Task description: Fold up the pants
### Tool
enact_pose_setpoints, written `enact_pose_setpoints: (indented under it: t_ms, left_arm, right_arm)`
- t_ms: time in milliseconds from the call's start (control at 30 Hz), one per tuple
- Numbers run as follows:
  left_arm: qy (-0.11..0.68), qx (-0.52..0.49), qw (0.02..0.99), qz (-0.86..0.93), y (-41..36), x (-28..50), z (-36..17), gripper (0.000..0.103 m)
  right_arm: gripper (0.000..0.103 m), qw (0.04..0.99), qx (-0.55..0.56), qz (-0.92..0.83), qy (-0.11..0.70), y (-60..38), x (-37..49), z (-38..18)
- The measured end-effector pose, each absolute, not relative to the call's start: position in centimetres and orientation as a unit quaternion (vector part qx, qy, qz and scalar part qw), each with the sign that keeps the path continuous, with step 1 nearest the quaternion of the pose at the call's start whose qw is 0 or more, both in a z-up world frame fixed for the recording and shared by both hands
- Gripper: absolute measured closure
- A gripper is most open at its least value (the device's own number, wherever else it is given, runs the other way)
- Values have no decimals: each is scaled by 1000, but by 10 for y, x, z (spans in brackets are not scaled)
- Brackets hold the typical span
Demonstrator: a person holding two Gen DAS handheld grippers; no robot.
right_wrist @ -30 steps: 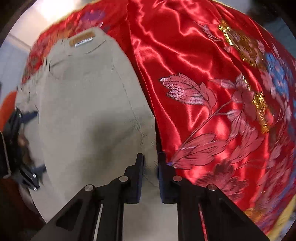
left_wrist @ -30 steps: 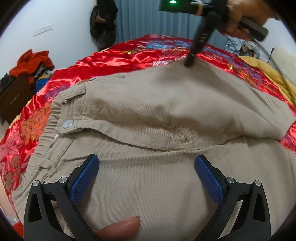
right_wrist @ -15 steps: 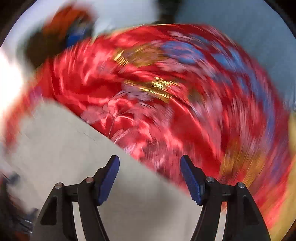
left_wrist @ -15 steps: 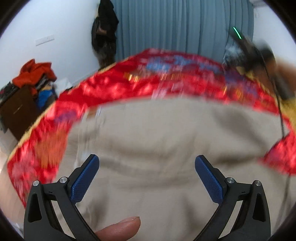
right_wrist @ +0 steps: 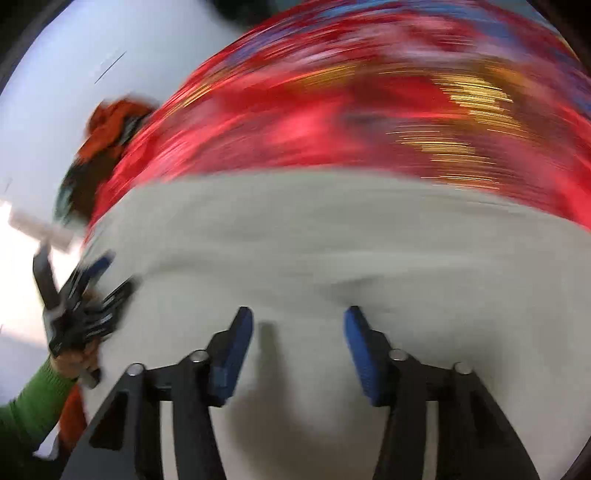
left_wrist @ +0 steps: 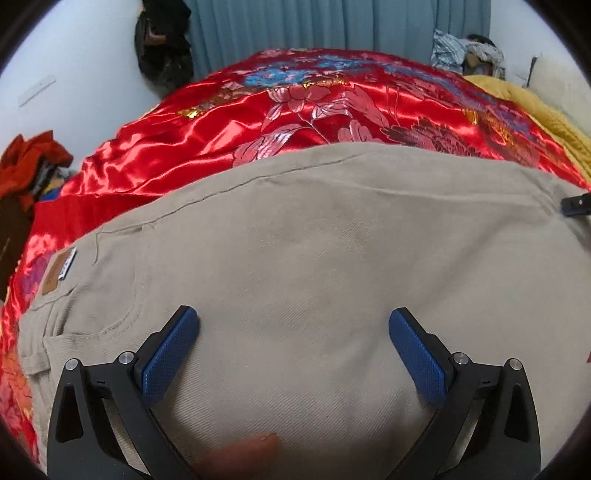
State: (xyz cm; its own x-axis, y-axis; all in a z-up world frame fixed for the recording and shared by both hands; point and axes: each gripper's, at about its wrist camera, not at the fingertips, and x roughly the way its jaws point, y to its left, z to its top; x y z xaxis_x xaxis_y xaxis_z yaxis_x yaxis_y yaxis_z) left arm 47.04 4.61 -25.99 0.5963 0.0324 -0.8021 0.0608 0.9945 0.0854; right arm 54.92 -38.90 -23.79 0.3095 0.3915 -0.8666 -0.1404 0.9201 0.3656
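Observation:
Beige pants (left_wrist: 314, 251) lie flat on a red satin bedspread (left_wrist: 314, 107), their leather waist patch (left_wrist: 53, 275) at the left. My left gripper (left_wrist: 293, 315) hovers over them, open wide, with only cloth below it. A fingertip shows at the bottom edge. In the blurred right wrist view, my right gripper (right_wrist: 299, 314) is over the pants (right_wrist: 295, 229). Its jaws stand apart and are closing, with nothing between them. One of its tips (left_wrist: 574, 206) shows at the right edge of the left wrist view. A hand in a green sleeve (right_wrist: 29, 402) holds the left gripper (right_wrist: 92, 288).
A pile of orange clothes (left_wrist: 29, 166) lies beyond the bed's left side. A yellow blanket (left_wrist: 535, 107) and crumpled clothes (left_wrist: 465, 48) are at the far right. A blue curtain (left_wrist: 332, 22) and a dark hanging bag (left_wrist: 162, 40) stand behind the bed.
My right gripper let go of the pants' edge, opened, rolled round and swung over the pants. My left gripper shifted across the pants; the waist patch now shows at its left.

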Motion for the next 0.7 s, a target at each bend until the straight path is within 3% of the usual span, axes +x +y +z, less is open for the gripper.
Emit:
enact_pose_setpoints:
  t_ms: [167, 267, 400, 500, 600, 700]
  left_arm:
    - [441, 68, 895, -1, 39, 472, -268, 0]
    - [439, 60, 897, -4, 39, 469, -266, 0]
    - [436, 63, 898, -2, 38, 464, -266, 0]
    - [437, 63, 897, -1, 38, 464, -266, 0]
    - [436, 65, 898, 0, 37, 463, -266, 0]
    - [435, 65, 898, 0, 37, 464, -267, 0]
  right_arm:
    - [56, 817, 168, -125, 537, -600, 524, -240]
    - [53, 811, 208, -226, 498, -663, 490, -219]
    - [53, 845, 246, -42, 472, -620, 486, -191]
    - [53, 831, 220, 75, 505, -559, 493, -199]
    - [53, 817, 169, 52, 550, -544, 497, -224]
    - [61, 816, 187, -42, 546, -588, 485, -238]
